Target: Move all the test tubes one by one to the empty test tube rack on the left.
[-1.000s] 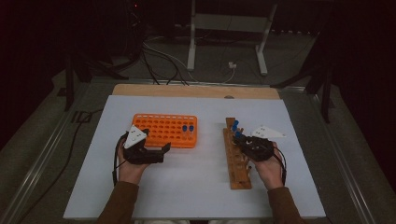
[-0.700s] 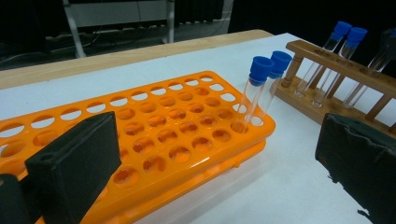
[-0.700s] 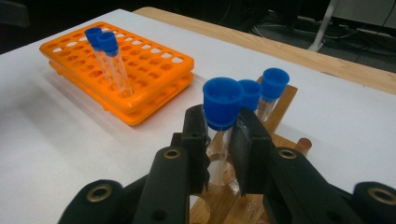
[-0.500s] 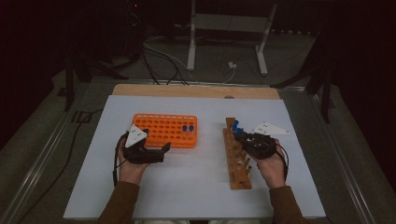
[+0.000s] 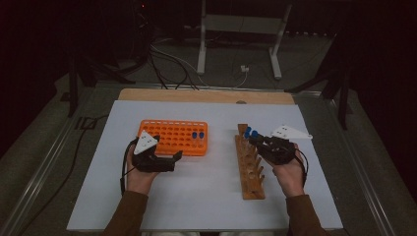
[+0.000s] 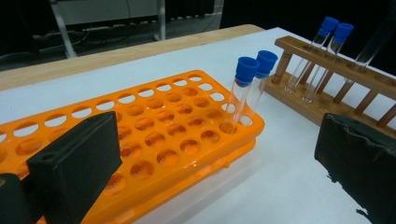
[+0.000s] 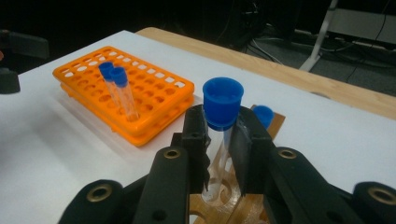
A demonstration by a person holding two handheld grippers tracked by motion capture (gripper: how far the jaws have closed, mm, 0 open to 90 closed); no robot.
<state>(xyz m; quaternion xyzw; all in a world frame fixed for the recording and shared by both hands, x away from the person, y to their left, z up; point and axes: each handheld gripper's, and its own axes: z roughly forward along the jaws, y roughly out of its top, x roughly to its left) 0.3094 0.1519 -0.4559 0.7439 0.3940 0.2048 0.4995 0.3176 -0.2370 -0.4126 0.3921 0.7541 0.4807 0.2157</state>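
The right gripper point(image 7: 223, 140) pinches a blue-capped test tube point(image 7: 222, 109), upright, cap up, above the wooden rack point(image 5: 252, 169). It has edged toward the rack's far end since earlier. The left gripper point(image 6: 224, 158) stays spread beside the orange rack point(image 6: 154, 140).

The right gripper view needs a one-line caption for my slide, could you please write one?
Right gripper shut on a blue-capped test tube above the wooden rack, orange rack beyond.

Dim room, dark surroundings; white table point(image 5: 206, 196) lit from above (close views slightly soft)

text: none legible | labels: none | brands: none | numbers: none | signs: none
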